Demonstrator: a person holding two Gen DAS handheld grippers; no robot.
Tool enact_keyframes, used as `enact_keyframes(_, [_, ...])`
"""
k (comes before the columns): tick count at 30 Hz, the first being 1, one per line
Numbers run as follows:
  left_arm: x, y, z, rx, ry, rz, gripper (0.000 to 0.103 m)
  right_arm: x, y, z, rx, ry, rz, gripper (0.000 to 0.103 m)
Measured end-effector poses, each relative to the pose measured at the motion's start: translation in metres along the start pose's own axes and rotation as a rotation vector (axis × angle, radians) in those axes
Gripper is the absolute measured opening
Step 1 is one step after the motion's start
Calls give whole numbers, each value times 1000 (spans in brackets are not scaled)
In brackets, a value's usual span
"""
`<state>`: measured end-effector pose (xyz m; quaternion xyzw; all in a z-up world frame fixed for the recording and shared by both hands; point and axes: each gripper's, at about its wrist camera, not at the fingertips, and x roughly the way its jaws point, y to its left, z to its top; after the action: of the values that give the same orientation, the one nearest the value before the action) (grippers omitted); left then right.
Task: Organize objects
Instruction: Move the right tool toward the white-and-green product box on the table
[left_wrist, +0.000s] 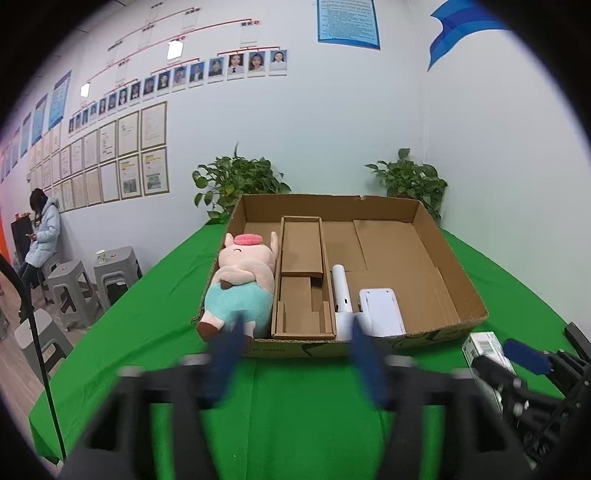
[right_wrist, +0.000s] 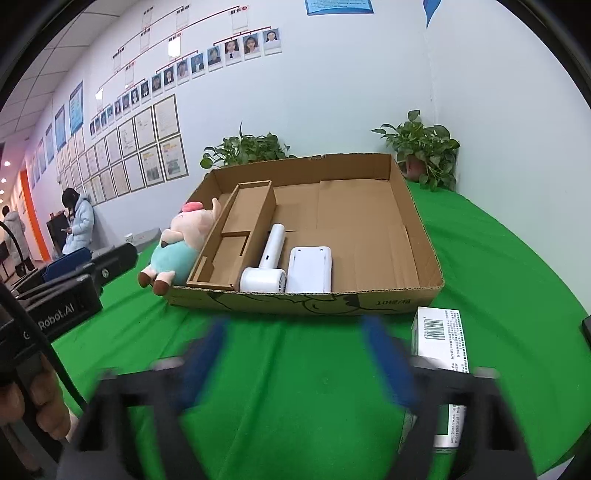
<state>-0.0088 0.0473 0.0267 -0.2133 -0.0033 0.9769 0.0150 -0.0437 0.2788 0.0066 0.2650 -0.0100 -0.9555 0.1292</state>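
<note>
A shallow cardboard box (left_wrist: 452, 280) (right_wrist: 421, 236) stands on the green table. In it lie a plush pig (left_wrist: 242, 284) (right_wrist: 181, 240) at the left, a cardboard insert (left_wrist: 303, 284) (right_wrist: 236, 236), a white hair dryer (left_wrist: 341, 295) (right_wrist: 267, 258) and a flat white device (left_wrist: 382, 310) (right_wrist: 310, 269). A white carton with a barcode (right_wrist: 441, 343) (left_wrist: 484, 349) lies on the cloth in front of the box's right corner. My left gripper (left_wrist: 295, 354) is open and empty, just before the box's front wall. My right gripper (right_wrist: 299, 354) is open and empty; the carton is beside its right finger.
Two potted plants (left_wrist: 240, 177) (left_wrist: 410, 181) stand behind the box against the wall. Grey stools (left_wrist: 74, 288) and a seated person (left_wrist: 40, 232) are off the table's left edge. A dark object (right_wrist: 586, 328) lies at the far right edge.
</note>
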Motion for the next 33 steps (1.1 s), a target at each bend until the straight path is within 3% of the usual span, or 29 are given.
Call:
enact_keyframes(1, [4, 2, 0, 1, 25, -17, 4, 0, 0, 0, 0, 6, 2, 25])
enact_keyframes(5, [4, 11, -3, -15, 14, -42, 6, -6, 3, 1, -5, -6, 7, 25])
enact_keyframes(6, [4, 12, -3, -18, 8, -33, 28, -10, 5, 1, -12, -17, 9, 27])
enact_keyframes(7, [4, 14, -3, -19, 4, -28, 75, -11, 6, 2, -18, -23, 5, 48])
enact_keyframes(8, [4, 16, -3, -24, -8, -27, 94, -13, 6, 2, -20, -30, 3, 93])
enact_keyframes(9, [2, 19, -4, -38, -34, -25, 102, -14, 6, 3, -15, -49, 3, 103])
enact_keyframes(16, [13, 34, -6, -83, -17, -42, 102, -5, -1, -3, 19, -17, 14, 103])
enact_keyframes(27, [14, 32, -9, -70, -22, 17, 102, -6, 2, -8, -18, -74, 44, 103])
enact_keyframes(33, [6, 20, -8, -27, -90, 79, 102, -1, -1, -8, -37, -114, 38, 103])
